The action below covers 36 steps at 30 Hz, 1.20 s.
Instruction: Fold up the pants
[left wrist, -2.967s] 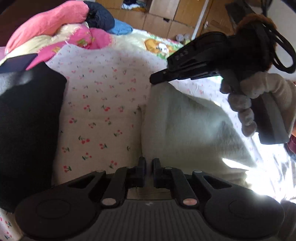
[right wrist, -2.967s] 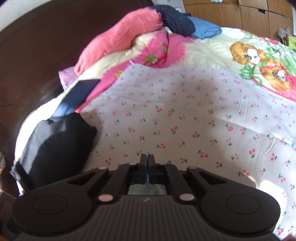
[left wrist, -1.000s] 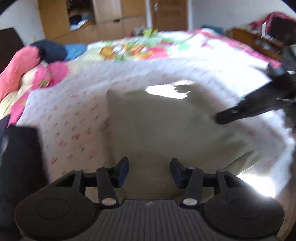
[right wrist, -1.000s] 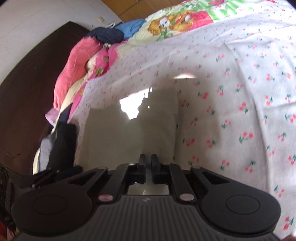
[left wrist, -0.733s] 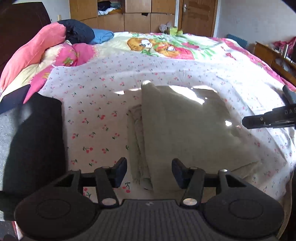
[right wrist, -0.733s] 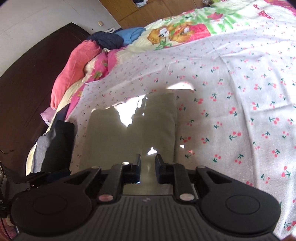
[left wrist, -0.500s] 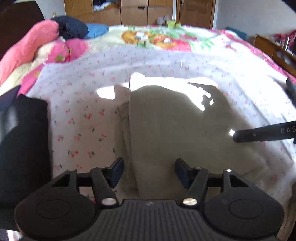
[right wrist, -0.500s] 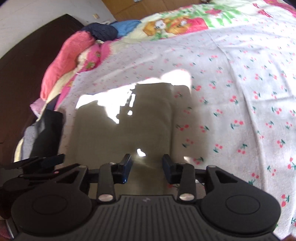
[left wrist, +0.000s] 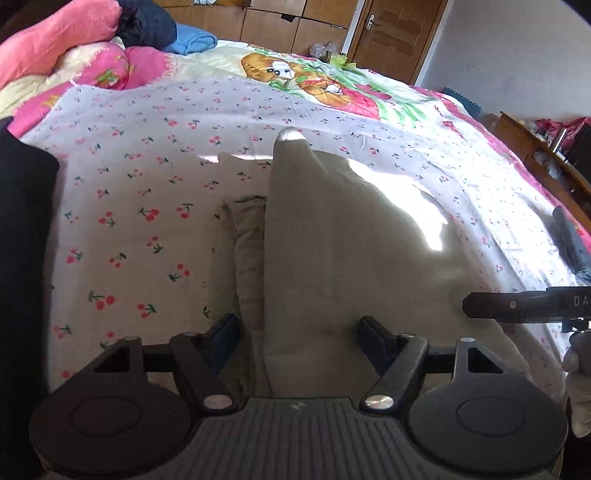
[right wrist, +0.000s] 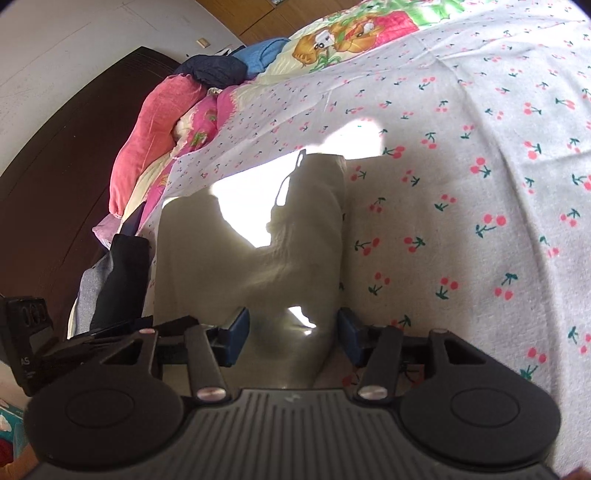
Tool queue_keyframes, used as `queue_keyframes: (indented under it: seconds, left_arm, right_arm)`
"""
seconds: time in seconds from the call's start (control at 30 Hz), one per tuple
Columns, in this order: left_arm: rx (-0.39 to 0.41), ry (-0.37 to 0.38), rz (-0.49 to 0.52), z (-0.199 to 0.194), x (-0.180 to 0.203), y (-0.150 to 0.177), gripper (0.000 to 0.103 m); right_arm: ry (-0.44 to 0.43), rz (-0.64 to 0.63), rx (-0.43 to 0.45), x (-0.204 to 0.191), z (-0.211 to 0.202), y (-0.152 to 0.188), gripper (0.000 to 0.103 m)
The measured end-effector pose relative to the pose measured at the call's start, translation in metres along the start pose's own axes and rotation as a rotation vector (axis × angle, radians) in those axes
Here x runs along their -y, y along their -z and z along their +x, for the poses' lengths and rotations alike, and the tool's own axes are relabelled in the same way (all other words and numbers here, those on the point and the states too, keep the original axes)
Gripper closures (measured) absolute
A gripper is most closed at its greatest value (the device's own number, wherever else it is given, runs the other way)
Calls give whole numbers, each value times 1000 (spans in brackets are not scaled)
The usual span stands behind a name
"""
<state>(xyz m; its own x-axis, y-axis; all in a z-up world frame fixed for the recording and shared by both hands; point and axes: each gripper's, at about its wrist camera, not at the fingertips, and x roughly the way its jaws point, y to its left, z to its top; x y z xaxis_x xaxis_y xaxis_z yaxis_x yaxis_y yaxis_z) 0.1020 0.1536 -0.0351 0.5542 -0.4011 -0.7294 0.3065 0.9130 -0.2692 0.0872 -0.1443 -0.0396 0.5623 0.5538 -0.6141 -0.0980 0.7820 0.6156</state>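
Beige pants (left wrist: 332, 251) lie folded on the cherry-print sheet (left wrist: 147, 177), a thicker folded edge along their left side. My left gripper (left wrist: 299, 336) hovers just over their near edge, its jaws opening, pads clear of the cloth. In the right wrist view the same pants (right wrist: 258, 236) stretch away from my right gripper (right wrist: 291, 334), whose jaws are opening too, with the cloth below them but not pinched. The right gripper's fingers (left wrist: 517, 306) reach in from the right edge of the left wrist view.
A folded black garment (left wrist: 22, 258) lies left of the pants. Pink, navy and blue bedding (left wrist: 92, 40) is heaped at the dark headboard (right wrist: 55, 192). A cartoon-print quilt (left wrist: 314, 77) covers the far bed; wooden wardrobes (left wrist: 295, 22) stand behind.
Both grippers went from shut on the pants to open, letting the cloth go. The pants, lifted earlier, now lie folded flat on the sheet. The left gripper rolled and moved lower.
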Motion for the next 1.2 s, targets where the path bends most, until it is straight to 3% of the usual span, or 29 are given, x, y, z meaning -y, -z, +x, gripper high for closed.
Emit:
queue_keyframes:
  seconds: [0.07, 0.17, 0.23, 0.3, 0.5, 0.57, 0.73, 0.87, 1.0, 1.1, 1.2]
  left_arm:
    - [-1, 11, -6, 4, 1, -2, 14]
    - [16, -36, 91, -7, 8, 1, 14]
    - [5, -29, 56, -11, -3, 5, 13]
    - [0, 3, -14, -8, -12, 6, 13]
    - [-1, 38, 6, 10, -5, -2, 13]
    - [3, 45, 1, 6, -5, -5, 21]
    - [22, 40, 43, 6, 15, -9, 33]
    - [45, 96, 45, -4, 27, -22, 56]
    - [76, 187, 52, 0, 47, -42, 69]
    - [107, 220, 84, 18, 72, -60, 71]
    - [62, 152, 136, 54, 88, -65, 70]
  right_arm:
    - [-18, 30, -13, 4, 6, -5, 49]
    - [-17, 20, -6, 3, -4, -9, 51]
    - [10, -25, -13, 3, -10, -10, 50]
    - [-25, -2, -38, 11, -4, -10, 50]
    - [-135, 128, -2, 24, 33, -21, 49]
    - [-146, 133, -10, 23, 29, -24, 51]
    - [-130, 145, -31, 21, 27, -22, 92]
    - [-171, 118, 5, 14, 11, -39, 93]
    - [-144, 107, 69, 25, -23, -66, 93]
    - [-75, 84, 107, 39, -43, -84, 93]
    - [18, 56, 61, 58, -43, -92, 92]
